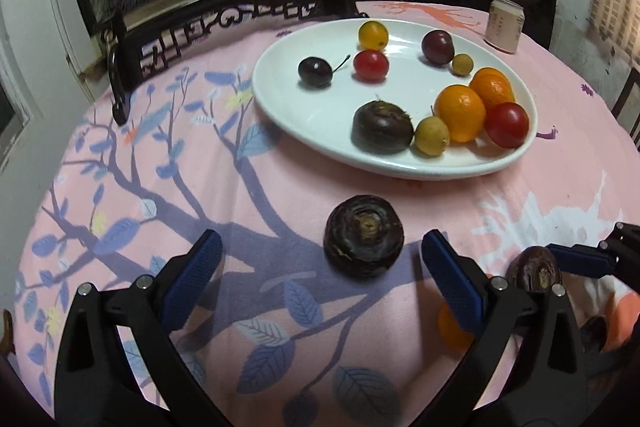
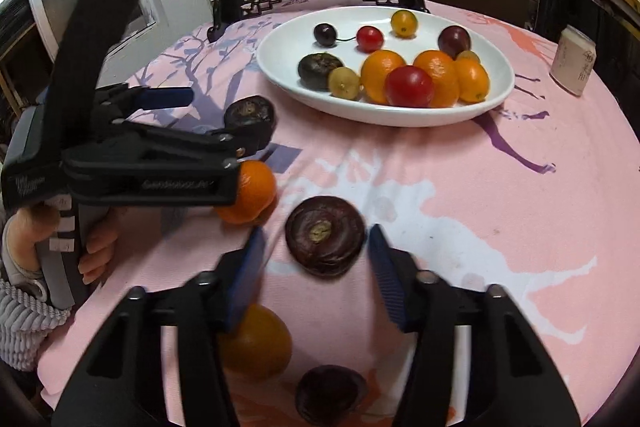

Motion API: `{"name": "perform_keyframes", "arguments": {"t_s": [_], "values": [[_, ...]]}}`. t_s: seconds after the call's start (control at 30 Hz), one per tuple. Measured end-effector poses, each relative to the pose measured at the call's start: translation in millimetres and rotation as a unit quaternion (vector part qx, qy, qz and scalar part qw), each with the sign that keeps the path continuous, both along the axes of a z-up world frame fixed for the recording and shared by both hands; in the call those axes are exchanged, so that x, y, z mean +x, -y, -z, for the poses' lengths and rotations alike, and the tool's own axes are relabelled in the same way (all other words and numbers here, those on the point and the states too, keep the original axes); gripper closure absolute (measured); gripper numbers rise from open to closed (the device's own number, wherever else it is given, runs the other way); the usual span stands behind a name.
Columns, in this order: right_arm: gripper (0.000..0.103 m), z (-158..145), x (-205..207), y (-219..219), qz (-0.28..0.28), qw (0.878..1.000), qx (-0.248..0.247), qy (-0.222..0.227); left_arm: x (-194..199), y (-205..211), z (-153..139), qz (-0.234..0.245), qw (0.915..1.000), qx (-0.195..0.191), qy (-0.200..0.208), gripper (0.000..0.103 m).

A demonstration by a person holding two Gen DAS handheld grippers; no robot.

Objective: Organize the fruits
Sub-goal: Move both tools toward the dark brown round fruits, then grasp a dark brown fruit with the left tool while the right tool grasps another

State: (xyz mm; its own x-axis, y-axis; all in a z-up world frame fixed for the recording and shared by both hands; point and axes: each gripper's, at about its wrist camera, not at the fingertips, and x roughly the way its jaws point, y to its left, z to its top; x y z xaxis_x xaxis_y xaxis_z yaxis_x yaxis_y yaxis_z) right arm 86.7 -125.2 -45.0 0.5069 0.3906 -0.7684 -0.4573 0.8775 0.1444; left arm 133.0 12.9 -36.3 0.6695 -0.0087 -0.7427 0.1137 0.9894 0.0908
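A white oval plate point(image 1: 280, 107) point(image 2: 272, 67) holds several fruits: oranges, red and yellow tomatoes, a cherry, longans, a plum and a dark water chestnut. On the pink cloth, a second water chestnut point(image 1: 363, 235) point(image 2: 252, 119) lies between the wide-apart fingers of my left gripper point(image 1: 323, 241) point(image 2: 208, 121), which is open. A third water chestnut point(image 2: 325, 235) point(image 1: 536, 267) sits between the tips of my right gripper point(image 2: 317, 247). A narrow gap shows on its left side, so the pads do not press on it. An orange point(image 2: 250, 193) point(image 1: 452, 327) lies under the left gripper.
A yellow-orange fruit point(image 2: 256, 343) and another dark chestnut point(image 2: 330, 393) lie near the table's front edge. A pale can point(image 1: 502, 25) point(image 2: 572, 67) stands at the far right. A black carved chair back point(image 1: 240, 23) rises behind the plate. A hand point(image 2: 96, 243) grips the left tool.
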Motion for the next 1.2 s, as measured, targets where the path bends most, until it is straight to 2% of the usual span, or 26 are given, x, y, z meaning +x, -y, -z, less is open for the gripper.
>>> {"name": "perform_keyframes", "arguments": {"t_s": [0.03,0.23,0.4,0.47,0.5,0.67,0.77,0.83,0.9,1.03,1.2], "values": [[0.062,1,3,5,0.003,1.000,0.005,-0.004,1,-1,0,-0.002,1.0000,-0.001,0.000,0.002],[0.062,2,13,28,0.038,0.999,0.009,-0.008,12,-16,3,-0.018,0.9989,-0.038,-0.020,0.002],[0.062,3,11,27,0.036,0.999,0.005,-0.005,14,-9,2,0.000,1.0000,-0.007,-0.006,0.003],[0.062,3,11,28,0.035,0.999,0.006,-0.005,18,-8,6,0.013,0.9995,-0.018,-0.023,0.009],[0.062,3,11,28,0.035,0.999,0.006,-0.005,18,-8,7,0.018,0.9992,-0.021,-0.029,0.018],[0.063,3,9,31,0.036,0.999,0.009,-0.006,11,-2,7,0.039,0.9988,-0.018,-0.024,0.032],[0.063,3,8,31,0.038,0.999,0.007,-0.003,7,0,5,0.047,0.9985,-0.018,-0.019,0.046],[0.063,2,8,33,0.040,0.999,0.007,-0.002,3,2,4,0.047,0.9987,-0.014,-0.014,0.063],[0.063,2,5,36,0.048,0.999,0.011,-0.001,-3,1,2,0.048,0.9982,-0.032,-0.018,0.063],[0.063,-2,0,45,0.056,0.998,0.025,0.001,-17,3,-1,0.052,0.9980,-0.032,-0.012,0.063],[0.063,-17,-8,73,0.086,0.994,0.071,0.017,-42,-7,-13,0.046,0.9975,-0.053,0.007,0.063]]}}
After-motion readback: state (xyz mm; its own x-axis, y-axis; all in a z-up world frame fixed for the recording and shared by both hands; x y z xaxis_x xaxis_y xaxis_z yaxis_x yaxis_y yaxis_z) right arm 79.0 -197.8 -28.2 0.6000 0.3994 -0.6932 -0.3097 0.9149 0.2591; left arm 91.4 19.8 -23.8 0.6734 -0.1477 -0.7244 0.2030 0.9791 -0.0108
